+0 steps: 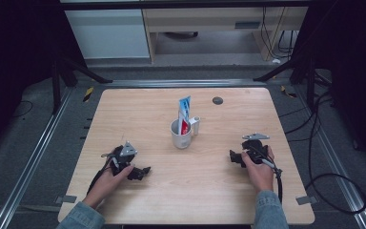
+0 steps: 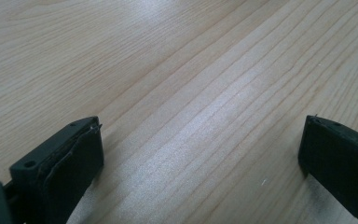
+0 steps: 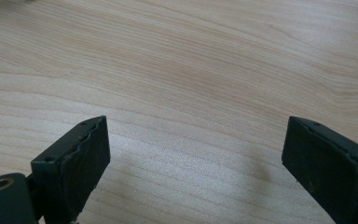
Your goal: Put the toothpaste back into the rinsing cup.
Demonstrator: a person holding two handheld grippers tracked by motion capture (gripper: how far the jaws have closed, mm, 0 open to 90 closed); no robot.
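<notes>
A white mug point(image 1: 181, 135) stands upright near the middle of the wooden table point(image 1: 138, 109), with a blue, white and red tube point(image 1: 184, 113) sticking up out of it. My left gripper point(image 1: 144, 171) rests low over the table's front left, jaws pointing right, open with bare wood between them point(image 2: 200, 140). My right gripper point(image 1: 232, 157) sits at the front right, jaws pointing left toward the mug, open and empty point(image 3: 196, 140). Both grippers are well apart from the mug.
A small dark round disc point(image 1: 218, 100) is set into the table behind the mug. Metal rails point(image 1: 38, 143) run along the table's sides. Black cables point(image 1: 329, 176) lie on the floor at the right. Cabinets point(image 1: 109, 33) stand beyond the far edge.
</notes>
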